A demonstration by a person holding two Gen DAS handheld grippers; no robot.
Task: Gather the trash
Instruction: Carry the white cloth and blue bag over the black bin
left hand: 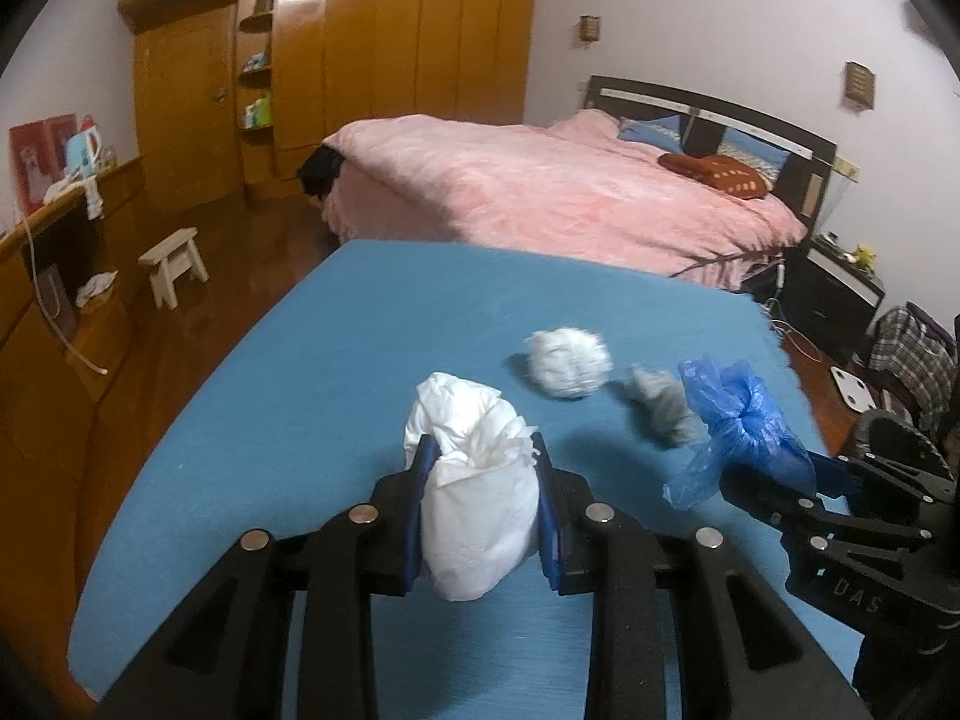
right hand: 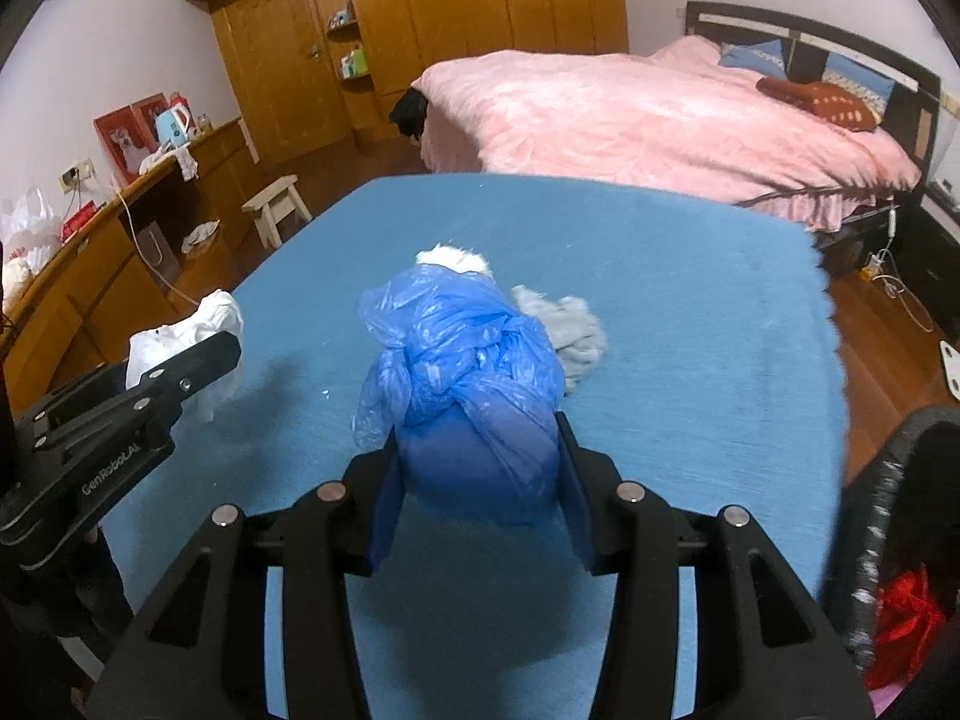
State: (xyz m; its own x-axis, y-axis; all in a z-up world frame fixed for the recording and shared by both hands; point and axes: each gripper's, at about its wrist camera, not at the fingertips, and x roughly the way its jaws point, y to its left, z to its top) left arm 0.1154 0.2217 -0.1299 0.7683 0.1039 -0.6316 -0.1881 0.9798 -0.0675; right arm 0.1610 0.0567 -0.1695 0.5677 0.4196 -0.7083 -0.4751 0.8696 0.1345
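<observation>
The left gripper (left hand: 480,456) pinches a crumpled white tissue wad (left hand: 474,498) between its blue pads, held clear above the blue tabletop (left hand: 288,372), while the right gripper (right hand: 480,450) clamps a knotted blue plastic bag (right hand: 474,384) the same way. Beyond them, lying on the blue surface, are a fluffy white ball (left hand: 567,363) and, just beside it, a grey crumpled scrap (left hand: 663,408). Farther off stand a bed with a pink cover (left hand: 570,186), a wooden wardrobe (left hand: 372,60) and a small pale stool (left hand: 174,264), and a dark bin (right hand: 900,516) with something red inside sits at the right edge of the right wrist view
</observation>
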